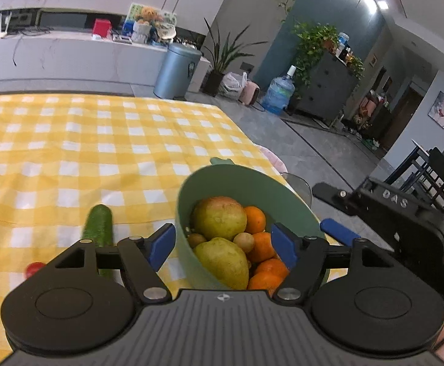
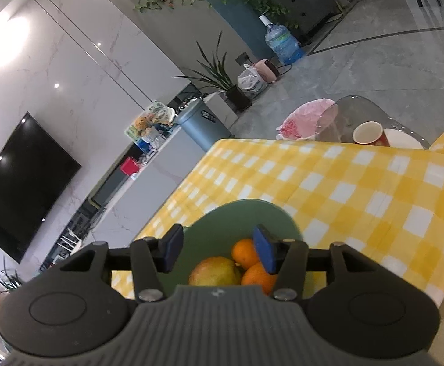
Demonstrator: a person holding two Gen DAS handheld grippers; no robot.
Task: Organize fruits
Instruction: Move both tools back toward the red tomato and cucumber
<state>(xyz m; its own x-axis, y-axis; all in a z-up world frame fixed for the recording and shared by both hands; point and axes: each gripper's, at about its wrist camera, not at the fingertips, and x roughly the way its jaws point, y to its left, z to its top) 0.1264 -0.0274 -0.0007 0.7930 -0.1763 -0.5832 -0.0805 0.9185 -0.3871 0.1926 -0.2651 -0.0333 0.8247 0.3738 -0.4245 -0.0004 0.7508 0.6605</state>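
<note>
Judging from how things lie, you are working at the green bowl (image 1: 246,183), which sits near the table corner on the yellow checked cloth (image 1: 100,152) and holds pears and oranges (image 1: 261,245). Your left gripper (image 1: 222,244) is spread wide and empty, straddling the near rim; your right gripper (image 2: 219,250) hangs over the fruit, likewise wide and empty. Keep the pads off the rim, since the bowl could tip; the cucumber (image 1: 98,225) and small red fruit (image 1: 34,268) lie outside
</note>
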